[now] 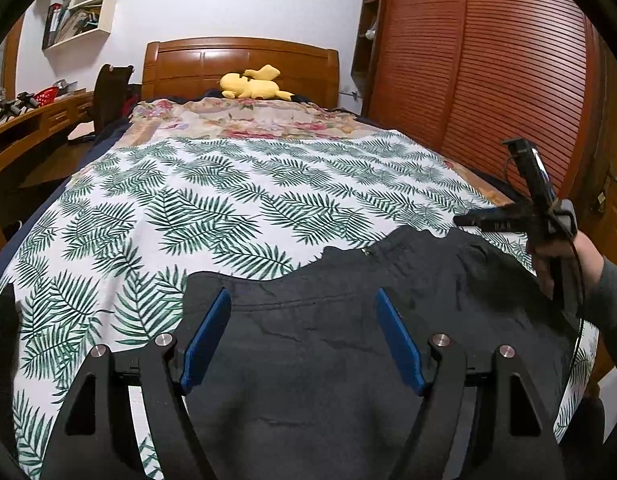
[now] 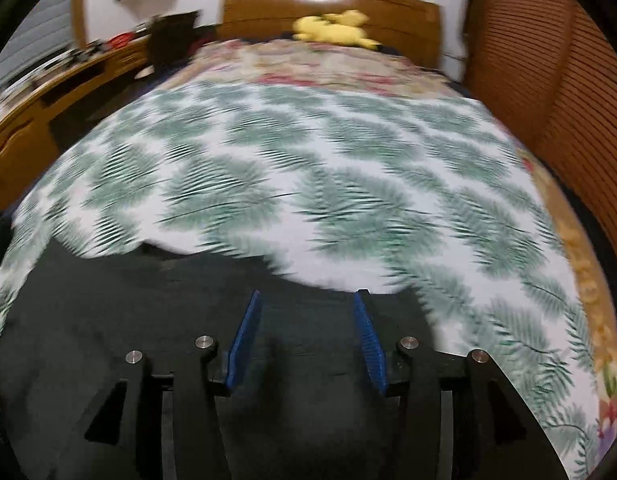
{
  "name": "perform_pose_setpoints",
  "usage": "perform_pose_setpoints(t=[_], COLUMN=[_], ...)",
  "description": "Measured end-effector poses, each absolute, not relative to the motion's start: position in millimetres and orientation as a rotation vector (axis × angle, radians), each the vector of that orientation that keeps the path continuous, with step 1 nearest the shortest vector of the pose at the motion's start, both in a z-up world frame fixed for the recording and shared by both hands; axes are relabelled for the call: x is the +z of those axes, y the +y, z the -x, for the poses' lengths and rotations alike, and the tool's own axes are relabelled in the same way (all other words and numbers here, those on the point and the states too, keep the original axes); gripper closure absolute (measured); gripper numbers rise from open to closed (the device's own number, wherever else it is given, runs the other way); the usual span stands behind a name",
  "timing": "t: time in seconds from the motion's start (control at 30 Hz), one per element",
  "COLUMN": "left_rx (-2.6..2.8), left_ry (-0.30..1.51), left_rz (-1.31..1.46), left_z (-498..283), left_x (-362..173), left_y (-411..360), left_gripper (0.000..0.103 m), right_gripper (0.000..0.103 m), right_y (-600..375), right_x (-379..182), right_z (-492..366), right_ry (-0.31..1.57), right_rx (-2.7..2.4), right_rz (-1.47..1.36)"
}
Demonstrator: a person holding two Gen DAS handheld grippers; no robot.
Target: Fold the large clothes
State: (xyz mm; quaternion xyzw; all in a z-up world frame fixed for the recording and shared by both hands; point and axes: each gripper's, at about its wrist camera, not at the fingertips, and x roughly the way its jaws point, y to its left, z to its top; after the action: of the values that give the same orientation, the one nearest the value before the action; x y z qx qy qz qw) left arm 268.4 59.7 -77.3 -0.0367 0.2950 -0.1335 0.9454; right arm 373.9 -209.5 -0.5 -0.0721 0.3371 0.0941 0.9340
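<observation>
A dark grey garment (image 1: 328, 364) lies spread on the near end of the bed, on a white cover with green leaf print (image 1: 228, 208). My left gripper (image 1: 303, 294) hovers above the garment's near part, blue pads wide apart, nothing between them. At the right, a hand holds my right gripper (image 1: 464, 220) over the garment's far right edge. The right wrist view is blurred. In it the right gripper (image 2: 308, 296) stands open over the garment (image 2: 108, 300), near its far edge, gripping no cloth. The leaf cover (image 2: 308, 160) stretches beyond.
A floral blanket (image 1: 248, 120) and a yellow plush toy (image 1: 252, 84) lie by the wooden headboard (image 1: 240, 60). A slatted wardrobe (image 1: 488, 80) runs along the right side. A desk (image 1: 24, 128) and chair (image 1: 108, 96) stand to the left, below a wall shelf (image 1: 80, 12).
</observation>
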Motion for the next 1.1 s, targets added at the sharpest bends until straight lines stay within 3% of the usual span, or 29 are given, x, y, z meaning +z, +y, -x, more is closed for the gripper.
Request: perform_pose_setpoints(t=[0.43,0.5,0.7,1.1], left_rx=[-0.224,-0.22,-0.223,-0.227], left_ry=[0.587,0.588,0.593,0.599], left_rz=[0.115,0.12,0.116,0.109], left_z=[-267,-268,-269,-271], left_x=[-75,-75,-77,-79], left_y=[86,88,86,82], left_gripper=[0.028,0.028,0.028,0.028], right_gripper=[0.054,0.068,0.095,0.1], right_y=[-135,-131,-120,-108], right_x=[-49,-56,-64,-46], right_z=[-386,-392,-407,-414], right_ry=[0.774,0.783,0.799,0.651], right_rx=[0.232,0.232,0.271,0.24], right_rz=[0.318,0.344,0.388,0.393])
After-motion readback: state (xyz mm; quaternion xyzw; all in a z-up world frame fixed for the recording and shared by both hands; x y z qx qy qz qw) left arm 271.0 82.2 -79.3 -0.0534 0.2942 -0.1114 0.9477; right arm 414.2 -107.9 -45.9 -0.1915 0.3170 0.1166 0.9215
